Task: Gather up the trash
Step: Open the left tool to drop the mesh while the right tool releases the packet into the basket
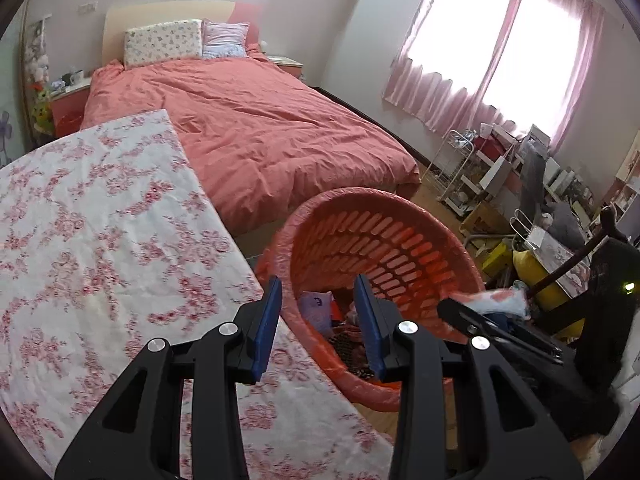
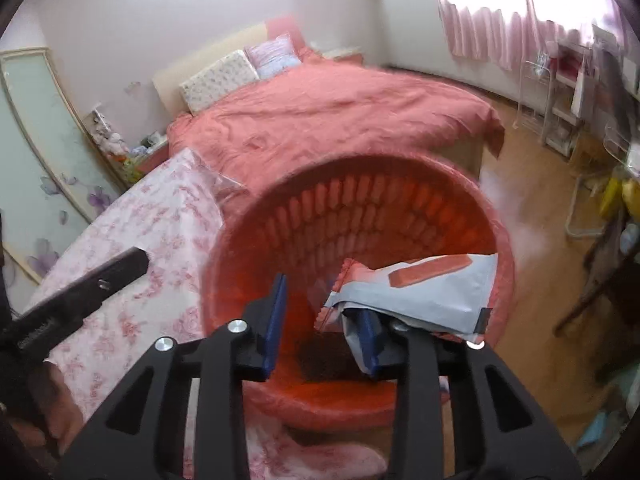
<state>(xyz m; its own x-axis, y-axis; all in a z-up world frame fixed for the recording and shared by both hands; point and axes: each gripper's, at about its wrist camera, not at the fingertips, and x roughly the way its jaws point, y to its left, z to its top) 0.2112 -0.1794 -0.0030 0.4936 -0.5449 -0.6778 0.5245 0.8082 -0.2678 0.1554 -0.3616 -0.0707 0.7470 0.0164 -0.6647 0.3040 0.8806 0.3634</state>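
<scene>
- Nearest, the right gripper (image 2: 323, 318) hangs over the mouth of the red basket (image 2: 505, 248), its jaws spread wide; a grey and pink wrapper (image 2: 420, 290) lies draped across the right-hand finger rather than pinched between the pads, so it looks released or about to slide off; its long axis runs across the view, left to right, and one folded end droops beside the blue pad (image 2: 366, 340).
- The wrapper sits above the basket's opening, toward the right-hand rim; straight below the gap between the fingers lies the dark bottom of the basket; by my judgement a small tilt or shake would drop it in, and the risk is that it clings to the finger or slips outside over the near right rim.
- The left gripper (image 1: 318, 322) is also wide apart and holds nothing; it hovers at the edge of the floral-covered table (image 1: 100, 220), just beside the basket (image 1: 280, 240), with earlier scraps (image 1: 316, 308) visible inside; the right one is plainly the nearer to the wrapper.
- Farther off, the bed (image 1: 248, 128) with its coral quilt; beyond it the pink curtains (image 1: 500, 48); whether more trash remains on the table cannot be told for certain.
</scene>
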